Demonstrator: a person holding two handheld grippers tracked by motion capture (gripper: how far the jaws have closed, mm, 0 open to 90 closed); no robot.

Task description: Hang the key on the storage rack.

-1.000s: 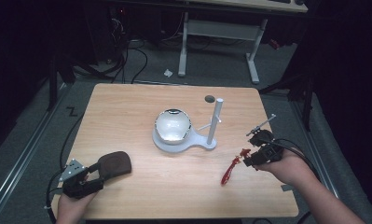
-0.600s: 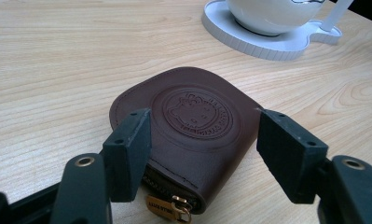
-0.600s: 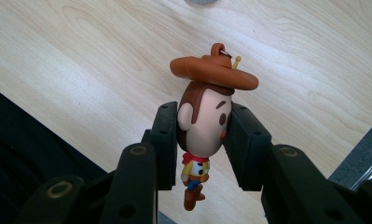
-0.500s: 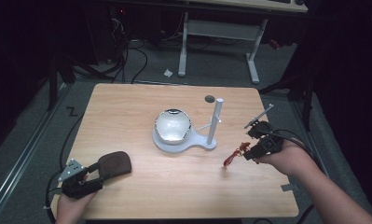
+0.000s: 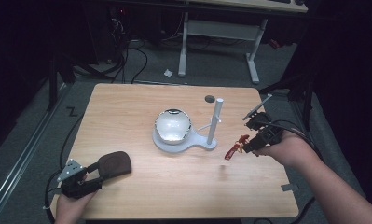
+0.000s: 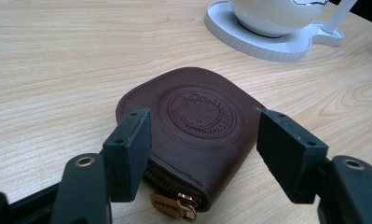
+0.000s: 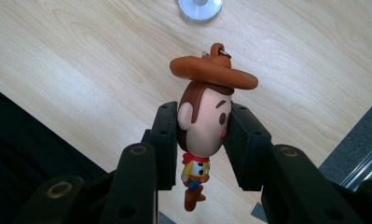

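Observation:
A small cowboy figure keychain with a brown hat is pinched by its head between the jaws of my right gripper; in the high view that gripper holds the figure above the table, right of the white stand. The stand has an upright post with a side peg and carries a shiny round bowl. A brown leather coin pouch with an embossed emblem lies flat at the front left. My left gripper is open, its jaws either side of the pouch's zipper end.
A small dark round hole sits in the wooden table behind the post. A desk frame and cables stand on the floor beyond the far edge. A grey tag lies near the front right corner.
My right gripper has risen and moved toward the stand's post, carrying the cowboy figure, which now hangs higher. The left gripper and the pouch have stayed put.

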